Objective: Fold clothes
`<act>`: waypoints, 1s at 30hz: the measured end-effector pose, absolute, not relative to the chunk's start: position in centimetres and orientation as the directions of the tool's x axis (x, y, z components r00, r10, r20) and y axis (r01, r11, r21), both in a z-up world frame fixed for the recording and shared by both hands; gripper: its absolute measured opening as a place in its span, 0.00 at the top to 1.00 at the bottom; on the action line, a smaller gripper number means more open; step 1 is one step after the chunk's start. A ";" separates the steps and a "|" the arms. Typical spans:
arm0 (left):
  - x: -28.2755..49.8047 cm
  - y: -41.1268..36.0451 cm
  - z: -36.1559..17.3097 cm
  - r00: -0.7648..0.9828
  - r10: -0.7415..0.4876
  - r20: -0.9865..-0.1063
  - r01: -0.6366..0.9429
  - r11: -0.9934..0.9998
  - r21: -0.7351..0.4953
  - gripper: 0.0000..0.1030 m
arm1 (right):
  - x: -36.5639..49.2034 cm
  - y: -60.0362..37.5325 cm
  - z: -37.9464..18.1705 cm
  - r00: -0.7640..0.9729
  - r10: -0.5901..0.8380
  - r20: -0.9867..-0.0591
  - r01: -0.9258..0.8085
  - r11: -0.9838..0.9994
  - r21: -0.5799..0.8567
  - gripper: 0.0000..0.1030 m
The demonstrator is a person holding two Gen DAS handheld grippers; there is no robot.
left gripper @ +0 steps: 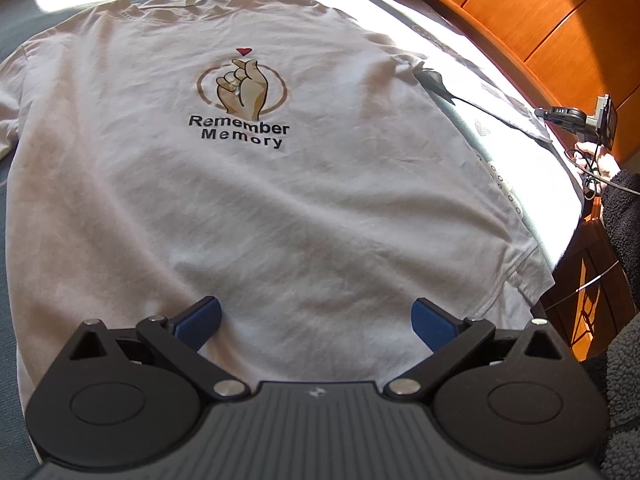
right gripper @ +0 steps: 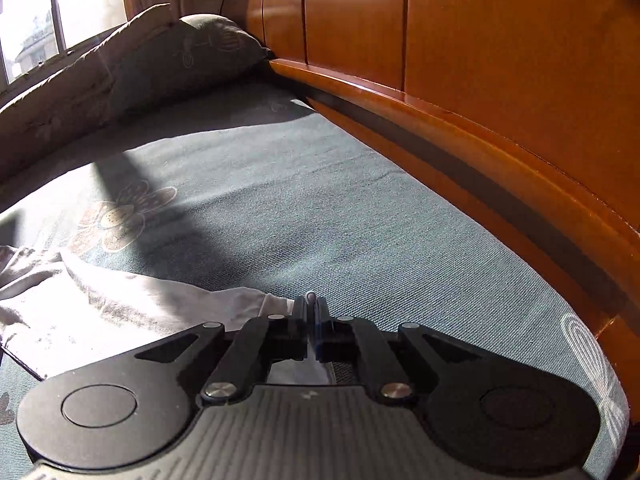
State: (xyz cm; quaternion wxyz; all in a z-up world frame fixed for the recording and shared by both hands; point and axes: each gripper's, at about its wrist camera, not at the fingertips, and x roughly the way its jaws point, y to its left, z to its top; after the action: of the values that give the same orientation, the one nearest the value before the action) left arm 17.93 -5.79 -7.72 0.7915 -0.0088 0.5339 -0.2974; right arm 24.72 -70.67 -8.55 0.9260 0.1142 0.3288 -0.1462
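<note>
Tongs first: your right tongs [right gripper: 311, 304] are clenched on the shirt's [left gripper: 256, 200] sleeve edge at its 3 o'clock side (ready to fold inward); your left tongs [left gripper: 316, 316] hang released over the hem, shirt flat on the bed [right gripper: 320, 200].

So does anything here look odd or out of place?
Nothing damaged or spilled. The T-shirt lies flat on the bed, print up, with only light wrinkles. Its one sleeve is bunched where the right gripper has pinched its edge. The left gripper is open above the hem.
</note>
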 end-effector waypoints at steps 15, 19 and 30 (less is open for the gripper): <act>18.2 -6.3 -7.7 0.257 -0.459 -0.850 0.472 0.828 -0.304 0.02 | 29.1 -59.8 -4.9 0.793 0.066 -0.606 0.089 0.971 0.222 0.55; 18.1 -6.6 -7.7 0.261 -0.448 -0.855 0.480 0.829 -0.287 0.02 | 33.3 -48.4 -4.8 0.742 0.254 -0.620 -0.172 0.967 0.190 0.45; 17.5 -6.2 -7.9 0.283 -0.473 -0.834 0.525 0.804 -0.278 0.01 | 33.3 -39.5 -9.2 0.650 0.193 -0.735 -0.285 0.959 0.000 0.21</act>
State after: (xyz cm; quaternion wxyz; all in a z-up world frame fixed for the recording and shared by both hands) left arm 17.47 -6.22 -7.89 0.8007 0.0254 0.5110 -0.3118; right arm 33.29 -39.55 -9.21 0.9064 -0.0579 0.3970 0.1318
